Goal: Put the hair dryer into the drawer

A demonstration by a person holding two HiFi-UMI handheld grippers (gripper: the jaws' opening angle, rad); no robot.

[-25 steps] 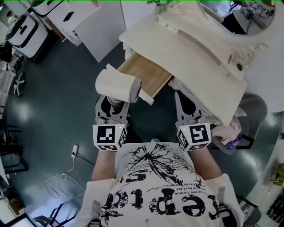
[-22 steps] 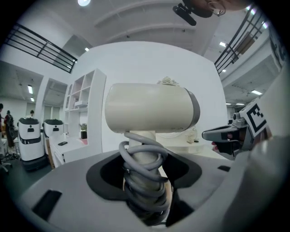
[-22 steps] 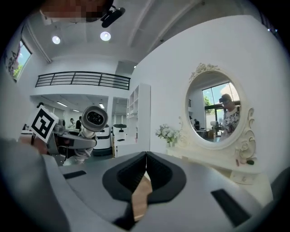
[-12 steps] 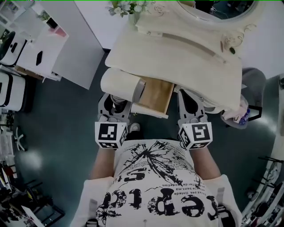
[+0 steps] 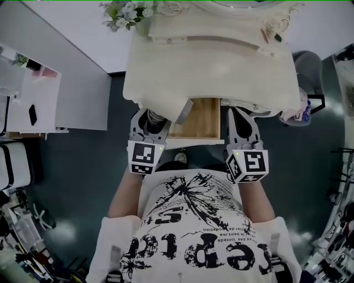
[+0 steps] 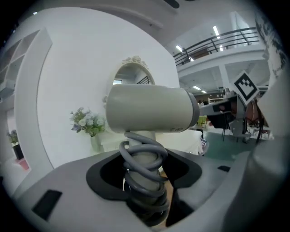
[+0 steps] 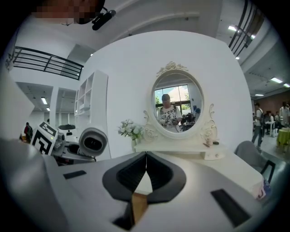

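Note:
A cream hair dryer (image 6: 149, 108) with a grey cord coiled round its handle (image 6: 142, 174) stands upright in my left gripper (image 6: 146, 190), which is shut on that handle. In the head view the dryer (image 5: 168, 108) hangs over the left front corner of the open drawer (image 5: 200, 119), whose wooden bottom shows below the cream dressing table (image 5: 210, 66). My left gripper (image 5: 149, 122) is at the drawer's left. Level with the drawer's right side, my right gripper (image 5: 241, 122) is shut and holds nothing; its jaws (image 7: 146, 170) touch each other. The dryer's nozzle (image 7: 93, 142) faces the right gripper view.
A vase of flowers (image 5: 128, 12) stands on the table's back left corner, and an oval mirror (image 7: 176, 102) rises behind it. A grey chair (image 5: 310, 69) and a bag (image 5: 298, 113) are to the right. White shelving (image 5: 33, 94) stands at the left.
The view has swung round so the dressing table is now square ahead. Both grippers have come closer to the open drawer, and the dryer has moved over its left front corner.

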